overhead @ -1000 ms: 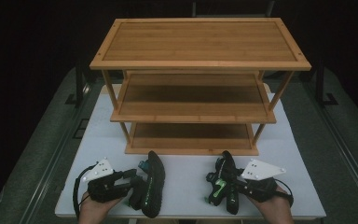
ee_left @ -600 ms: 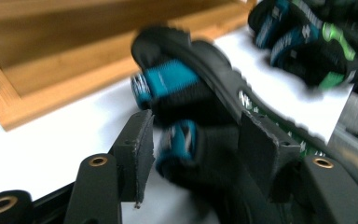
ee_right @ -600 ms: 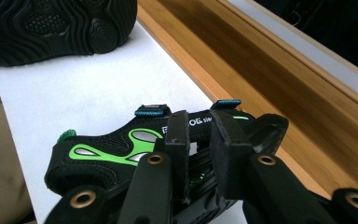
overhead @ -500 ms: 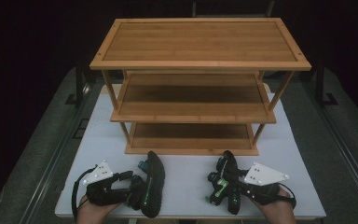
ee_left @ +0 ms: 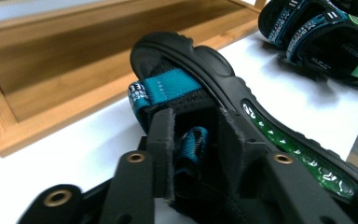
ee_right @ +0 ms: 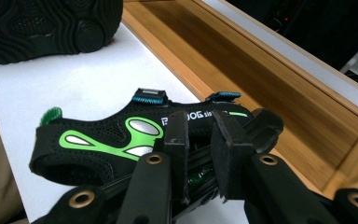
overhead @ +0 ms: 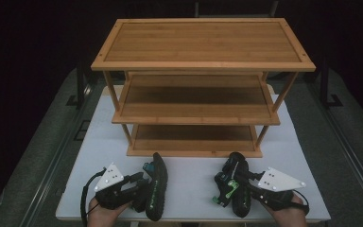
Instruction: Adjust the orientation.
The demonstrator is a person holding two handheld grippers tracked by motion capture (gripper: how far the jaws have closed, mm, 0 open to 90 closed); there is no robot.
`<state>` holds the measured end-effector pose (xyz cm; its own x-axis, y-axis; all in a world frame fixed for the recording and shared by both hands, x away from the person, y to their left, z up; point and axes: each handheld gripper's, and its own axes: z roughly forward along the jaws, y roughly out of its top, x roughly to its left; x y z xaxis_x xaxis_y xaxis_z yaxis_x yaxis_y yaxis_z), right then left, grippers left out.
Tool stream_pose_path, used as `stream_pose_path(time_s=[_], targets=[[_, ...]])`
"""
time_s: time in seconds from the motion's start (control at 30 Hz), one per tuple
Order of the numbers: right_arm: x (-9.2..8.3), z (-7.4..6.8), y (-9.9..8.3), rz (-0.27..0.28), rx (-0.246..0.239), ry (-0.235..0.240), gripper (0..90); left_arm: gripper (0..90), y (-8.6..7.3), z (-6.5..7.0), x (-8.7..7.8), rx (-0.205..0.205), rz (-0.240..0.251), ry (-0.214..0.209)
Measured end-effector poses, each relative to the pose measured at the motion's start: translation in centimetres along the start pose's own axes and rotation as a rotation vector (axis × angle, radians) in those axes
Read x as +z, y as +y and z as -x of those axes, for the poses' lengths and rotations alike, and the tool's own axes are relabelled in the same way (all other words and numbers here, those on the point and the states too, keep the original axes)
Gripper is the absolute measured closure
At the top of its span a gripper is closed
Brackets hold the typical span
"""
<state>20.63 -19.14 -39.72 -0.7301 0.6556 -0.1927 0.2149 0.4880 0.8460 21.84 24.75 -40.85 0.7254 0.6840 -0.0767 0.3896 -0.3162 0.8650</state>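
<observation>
Sandals look light, with soft webbing straps over stiff rubber soles, so a strap is the sure hold. Left gripper, jaws just closing, pinches the left sandal by its teal strap; right gripper pinches the right sandal, both just before the wooden rack.

Left gripper jaws just closed in, clamped on teal strap of black sandal tipped on its side, wooden shelf rack beyond, second sandal far right, white table beneath
</observation>
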Motion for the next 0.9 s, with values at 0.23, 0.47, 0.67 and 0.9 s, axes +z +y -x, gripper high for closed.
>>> stream_pose_path(time_s=[0.23,0.47,0.67,0.9], targets=[[-1.1,0.8,-1.0,-0.011,0.037,-0.027,74.1,69.1,1.2,0.9,0.4,0.01,0.028,-0.028],[-2.0,1.6,-2.3,-0.03,0.092,-0.045,73.8,68.5,2.5,2.1,1.3,0.031,0.037,-0.063],[-2.4,2.2,-3.2,-0.047,0.127,-0.048,74.4,67.5,3.4,3.0,2.1,0.064,0.022,-0.074],[-2.7,2.7,-4.2,-0.062,0.157,-0.054,74.3,64.0,4.3,4.0,3.5,0.069,-0.003,-0.091]])
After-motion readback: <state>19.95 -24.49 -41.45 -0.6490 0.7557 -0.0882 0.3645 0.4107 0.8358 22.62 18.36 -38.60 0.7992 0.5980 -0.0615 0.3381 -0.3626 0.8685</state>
